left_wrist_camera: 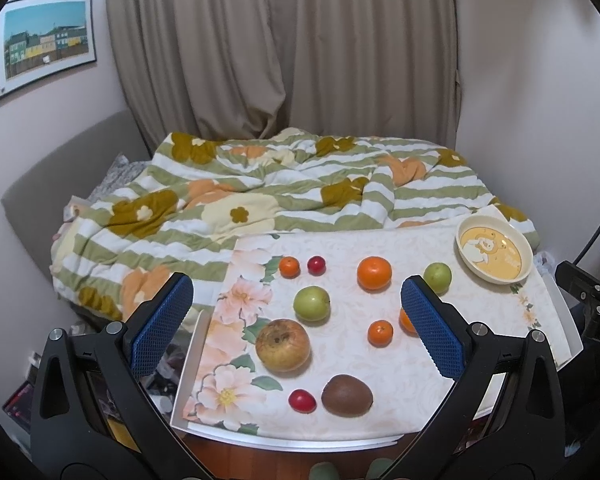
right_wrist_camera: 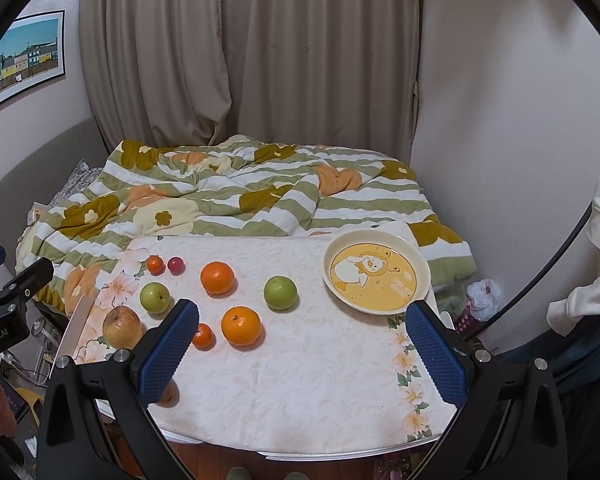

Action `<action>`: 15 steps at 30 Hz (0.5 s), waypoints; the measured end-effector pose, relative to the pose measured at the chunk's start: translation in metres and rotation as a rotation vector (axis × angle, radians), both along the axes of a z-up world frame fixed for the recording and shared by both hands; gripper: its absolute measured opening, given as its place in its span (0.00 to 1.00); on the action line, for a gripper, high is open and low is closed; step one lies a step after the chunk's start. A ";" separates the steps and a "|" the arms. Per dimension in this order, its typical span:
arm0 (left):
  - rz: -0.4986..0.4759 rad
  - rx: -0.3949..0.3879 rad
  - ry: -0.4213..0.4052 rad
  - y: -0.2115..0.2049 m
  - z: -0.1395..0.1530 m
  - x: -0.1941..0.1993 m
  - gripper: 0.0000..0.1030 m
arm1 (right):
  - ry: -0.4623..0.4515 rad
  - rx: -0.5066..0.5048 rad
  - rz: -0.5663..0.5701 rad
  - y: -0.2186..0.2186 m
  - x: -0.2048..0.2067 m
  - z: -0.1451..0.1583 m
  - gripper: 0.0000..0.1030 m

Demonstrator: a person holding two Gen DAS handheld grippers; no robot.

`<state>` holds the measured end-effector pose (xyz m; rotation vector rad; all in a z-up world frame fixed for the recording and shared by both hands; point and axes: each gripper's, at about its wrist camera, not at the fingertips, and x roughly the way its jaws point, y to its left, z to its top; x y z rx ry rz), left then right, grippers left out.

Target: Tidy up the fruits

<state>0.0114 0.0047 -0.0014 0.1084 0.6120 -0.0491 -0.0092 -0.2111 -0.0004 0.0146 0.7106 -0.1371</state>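
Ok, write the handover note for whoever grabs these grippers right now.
Left gripper: open, holding nothing, above the table's near left.
Right gripper: open, holding nothing, on the plate side.
Plate: far right corner, nothing in it.
Loose on the tablecloth: large orange, second orange, green apples and, yellow apple, kiwi, small tangerines and, red fruits and.
Done: nothing yet.
Left: all the fruit, presumably onto the plate.
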 end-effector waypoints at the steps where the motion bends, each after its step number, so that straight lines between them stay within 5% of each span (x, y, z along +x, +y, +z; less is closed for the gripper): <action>1: 0.000 -0.001 0.000 0.001 0.000 0.000 1.00 | 0.000 0.000 0.000 0.000 0.000 0.000 1.00; 15: 0.001 -0.005 0.000 0.002 0.001 0.000 1.00 | -0.001 -0.001 0.000 0.002 -0.001 0.001 1.00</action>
